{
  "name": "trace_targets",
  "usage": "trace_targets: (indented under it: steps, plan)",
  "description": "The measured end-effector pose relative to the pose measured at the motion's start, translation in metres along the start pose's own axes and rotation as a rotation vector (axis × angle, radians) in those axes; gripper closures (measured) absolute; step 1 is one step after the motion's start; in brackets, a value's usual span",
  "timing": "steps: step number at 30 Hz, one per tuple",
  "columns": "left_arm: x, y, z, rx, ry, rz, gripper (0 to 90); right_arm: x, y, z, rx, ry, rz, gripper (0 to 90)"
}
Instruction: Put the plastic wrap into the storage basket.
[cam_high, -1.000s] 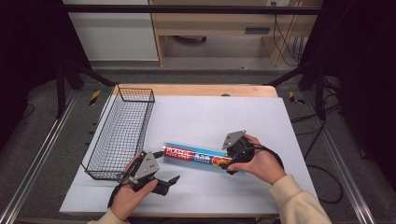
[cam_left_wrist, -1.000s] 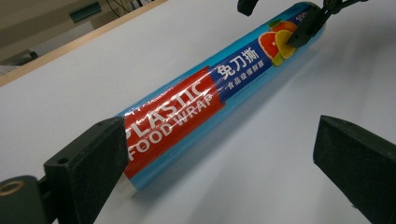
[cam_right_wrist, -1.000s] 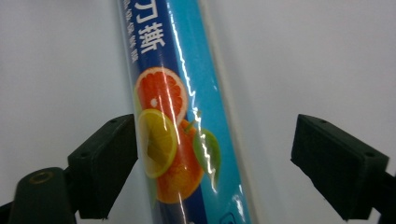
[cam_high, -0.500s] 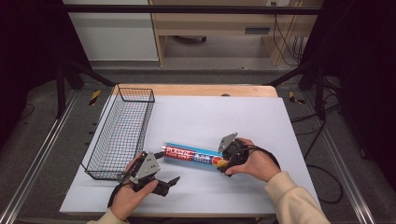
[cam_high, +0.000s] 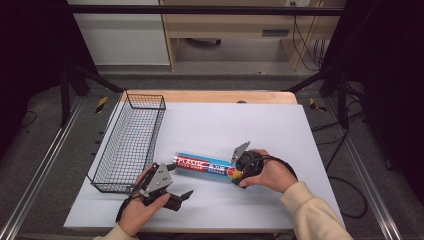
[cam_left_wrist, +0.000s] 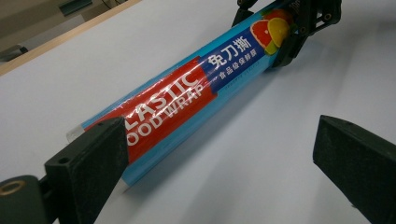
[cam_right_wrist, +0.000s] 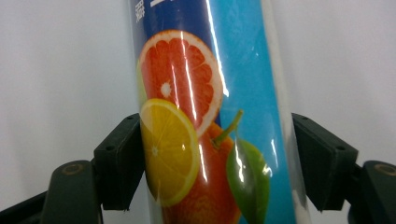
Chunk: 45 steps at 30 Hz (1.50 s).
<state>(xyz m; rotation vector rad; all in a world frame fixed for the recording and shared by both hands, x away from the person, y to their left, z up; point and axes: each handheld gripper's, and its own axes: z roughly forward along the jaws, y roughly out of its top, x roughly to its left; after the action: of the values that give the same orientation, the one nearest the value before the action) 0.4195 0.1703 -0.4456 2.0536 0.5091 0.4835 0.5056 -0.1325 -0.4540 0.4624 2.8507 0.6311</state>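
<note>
A roll of plastic food wrap (cam_high: 202, 165) in a blue and red sleeve lies on the white table top (cam_high: 225, 125). My right gripper (cam_high: 235, 172) holds the roll's right end. Its jaws have just been closing, and in the right gripper view both pads (cam_right_wrist: 121, 158) press the sides of the roll (cam_right_wrist: 205, 93), by the printed citrus fruit. My left gripper (cam_high: 180, 181) rests on the table at the roll's left end, open. In the left gripper view its jaws (cam_left_wrist: 219, 158) stand wide apart; the roll (cam_left_wrist: 187, 93) runs away from the left jaw to the right gripper (cam_left_wrist: 289, 28).
A black wire basket (cam_high: 145, 96) stands along the table's left side, just beyond my left hand. Bare wood of the table (cam_high: 210, 96) shows along the far edge. White surface lies open behind and to the right of the roll.
The right gripper has slid slightly left onto the roll's end and its jaws have drawn in against it. The left gripper and the roll lie where they were.
</note>
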Motion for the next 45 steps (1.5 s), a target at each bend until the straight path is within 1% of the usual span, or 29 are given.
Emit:
trace_targets:
  steps: [7, 10, 12, 13, 15, 16, 17, 18, 19, 21, 22, 24, 25, 27, 28, 29, 30, 31, 32, 34, 35, 36, 37, 39, 40, 43, 45]
  plan:
    - [0.0, 0.0, 0.0, 0.003, -0.001, 0.002, 3.6, 0.001, 0.002, 0.001, 0.027, -0.006, -0.005, 28.9]
    - [0.0, 0.001, -0.001, 0.003, -0.001, 0.005, 3.7, 0.004, 0.002, 0.001, 0.022, -0.019, -0.021, 29.9]
    - [0.001, 0.002, -0.002, 0.003, -0.001, 0.011, 4.0, 0.005, 0.002, 0.0, 0.019, -0.029, -0.046, 30.4]
    - [0.001, 0.002, -0.002, 0.003, -0.001, 0.011, 4.0, 0.005, 0.002, 0.0, 0.019, -0.029, -0.046, 30.4]
    - [0.001, 0.004, -0.003, 0.002, -0.005, 0.014, 4.0, 0.008, 0.003, -0.003, 0.012, -0.052, -0.072, 30.7]
    - [0.001, 0.009, -0.005, 0.012, -0.001, 0.048, 4.0, 0.009, 0.003, -0.005, 0.013, -0.066, -0.087, 30.7]
    - [0.001, 0.013, -0.006, 0.018, -0.001, 0.07, 4.1, 0.009, 0.003, -0.008, 0.017, -0.075, -0.094, 30.7]
    - [0.002, 0.017, -0.006, 0.028, -0.007, 0.084, 4.2, 0.009, 0.002, -0.012, 0.021, -0.077, -0.103, 30.7]
    - [0.004, 0.022, -0.005, 0.045, -0.016, 0.105, 4.2, 0.008, 0.002, -0.017, 0.025, -0.081, -0.114, 30.7]
    - [0.007, 0.033, -0.003, 0.059, -0.011, 0.136, 4.2, 0.006, 0.002, -0.026, 0.022, -0.088, -0.131, 30.7]
    - [0.009, 0.039, -0.001, 0.064, -0.016, 0.146, 4.2, 0.005, 0.001, -0.031, 0.023, -0.099, -0.149, 30.7]
    - [0.012, 0.052, 0.003, 0.069, -0.018, 0.162, 4.2, 0.003, 0.001, -0.042, 0.024, -0.099, -0.159, 30.7]
    - [0.013, 0.059, 0.005, 0.072, -0.018, 0.172, 4.2, 0.002, 0.001, -0.048, 0.024, -0.106, -0.172, 30.7]
    - [0.015, 0.072, 0.011, 0.088, -0.022, 0.207, 4.1, 0.001, 0.002, -0.058, 0.028, -0.114, -0.194, 30.7]
    - [0.016, 0.078, 0.014, 0.096, -0.024, 0.223, 4.2, 0.001, 0.002, -0.063, 0.035, -0.122, -0.198, 30.7]
    - [0.016, 0.078, 0.014, 0.096, -0.024, 0.223, 4.1, 0.001, 0.002, -0.063, 0.035, -0.122, -0.198, 30.7]
    - [0.017, 0.084, 0.017, 0.1, -0.024, 0.236, 4.1, 0.001, 0.003, -0.072, 0.047, -0.133, -0.221, 30.7]
    - [0.018, 0.094, 0.022, 0.111, -0.031, 0.265, 4.0, 0.0, 0.003, -0.076, 0.053, -0.132, -0.23, 30.7]
    - [0.018, 0.099, 0.024, 0.12, -0.031, 0.282, 4.0, 0.0, 0.002, -0.08, 0.052, -0.136, -0.241, 30.7]
    - [0.019, 0.105, 0.027, 0.131, -0.034, 0.297, 4.0, -0.001, 0.001, -0.086, 0.049, -0.134, -0.249, 30.7]
    - [0.019, 0.105, 0.027, 0.131, -0.034, 0.297, 4.1, -0.001, 0.001, -0.086, 0.049, -0.134, -0.249, 30.7]
    - [0.018, 0.109, 0.031, 0.14, -0.042, 0.308, 4.2, -0.001, 0.0, -0.091, 0.052, -0.137, -0.257, 30.7]
    - [0.018, 0.109, 0.031, 0.14, -0.042, 0.308, 4.2, -0.001, 0.0, -0.093, 0.049, -0.138, -0.257, 30.7]
    - [0.016, 0.113, 0.038, 0.164, -0.059, 0.331, 4.2, 0.0, 0.0, -0.095, 0.045, -0.129, -0.261, 30.7]
    - [0.015, 0.113, 0.04, 0.176, -0.067, 0.341, 4.3, 0.0, 0.001, -0.096, 0.045, -0.13, -0.272, 30.7]
    - [0.013, 0.114, 0.047, 0.223, -0.08, 0.383, 5.3, 0.003, 0.004, -0.099, 0.049, -0.12, -0.283, 30.8]
    - [0.011, 0.113, 0.052, 0.246, -0.089, 0.396, 5.8, 0.003, 0.007, -0.102, 0.046, -0.114, -0.297, 30.8]
